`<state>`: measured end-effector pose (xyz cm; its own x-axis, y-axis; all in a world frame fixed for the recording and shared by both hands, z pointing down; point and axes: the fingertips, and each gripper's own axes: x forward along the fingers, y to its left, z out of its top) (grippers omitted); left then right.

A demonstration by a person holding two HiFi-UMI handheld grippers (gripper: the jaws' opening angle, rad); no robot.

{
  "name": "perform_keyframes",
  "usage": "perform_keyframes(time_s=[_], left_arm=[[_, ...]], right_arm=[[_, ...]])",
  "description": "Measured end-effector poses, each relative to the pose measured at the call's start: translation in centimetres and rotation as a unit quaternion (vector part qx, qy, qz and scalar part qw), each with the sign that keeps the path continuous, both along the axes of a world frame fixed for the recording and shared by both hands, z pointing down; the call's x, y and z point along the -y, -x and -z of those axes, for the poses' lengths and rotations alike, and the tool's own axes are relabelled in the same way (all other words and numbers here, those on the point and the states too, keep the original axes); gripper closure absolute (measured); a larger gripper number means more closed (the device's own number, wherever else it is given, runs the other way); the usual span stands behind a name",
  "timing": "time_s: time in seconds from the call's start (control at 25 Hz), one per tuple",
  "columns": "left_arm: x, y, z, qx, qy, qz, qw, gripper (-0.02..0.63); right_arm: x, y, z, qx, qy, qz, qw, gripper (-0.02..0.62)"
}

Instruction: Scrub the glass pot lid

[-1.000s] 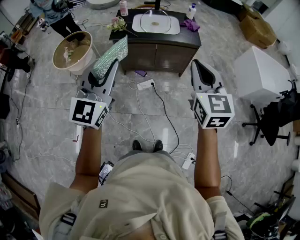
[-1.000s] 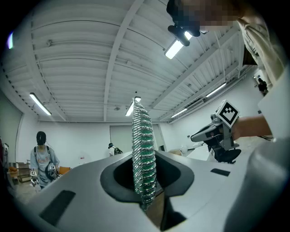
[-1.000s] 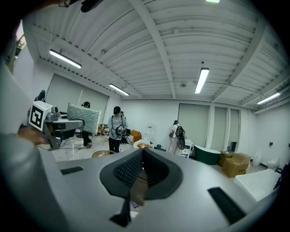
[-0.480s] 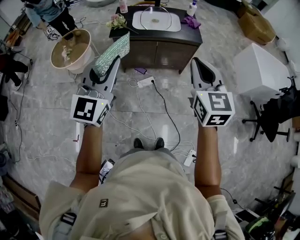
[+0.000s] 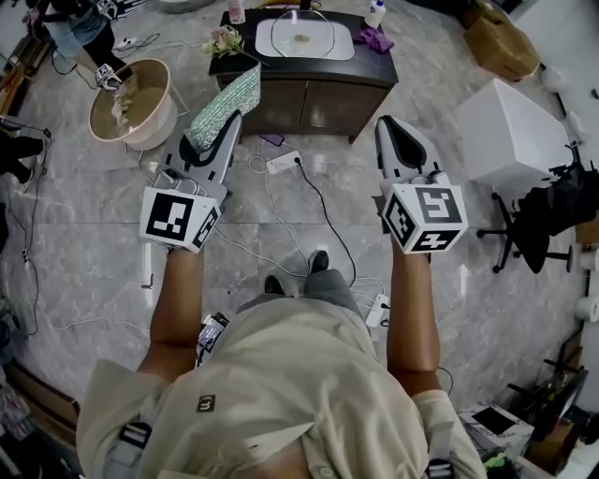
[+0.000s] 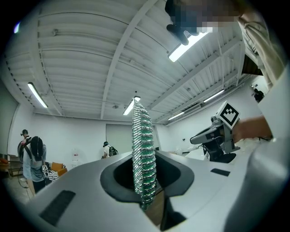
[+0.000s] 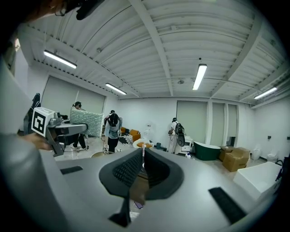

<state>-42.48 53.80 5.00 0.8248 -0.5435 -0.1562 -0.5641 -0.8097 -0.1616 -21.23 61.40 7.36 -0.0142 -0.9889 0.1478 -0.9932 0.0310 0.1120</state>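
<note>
The glass pot lid (image 5: 301, 37) lies in a white sink (image 5: 342, 45) on a dark cabinet (image 5: 309, 94) at the top of the head view, well ahead of both grippers. My left gripper (image 5: 221, 126) is shut on a green-and-silver scrub sponge (image 5: 225, 105), which stands up edge-on between its jaws (image 6: 144, 158). My right gripper (image 5: 393, 131) is level with it to the right, shut with nothing between its ribbed pads (image 7: 127, 170). Each gripper shows in the other's view: the right gripper (image 6: 216, 136), and the left gripper (image 7: 61, 129) with the sponge (image 7: 86, 122).
On the cabinet stand a bottle (image 5: 376, 13), a purple cloth (image 5: 372, 39) and flowers (image 5: 223, 41). A beige tub (image 5: 131, 98) sits left of it and a white box (image 5: 515, 136) right. A power strip (image 5: 281, 162) and cables lie on the marble floor. A black chair (image 5: 547, 220) stands far right.
The person has stepped one foot forward, and the cabinet and tub have slid slightly left in the view. Both grippers keep their pose, the sponge still held.
</note>
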Motion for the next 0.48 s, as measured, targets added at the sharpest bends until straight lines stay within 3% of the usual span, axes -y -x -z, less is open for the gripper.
perform_keyframes(time_s=[0.48], left_arm=[[5.5,-3.6,-1.2,0.027,0.006,0.04,0.9988,0.518]], right_arm=[[7.7,-5.4,-2.2,0.033,0.004,0.029,0.999,0.568]])
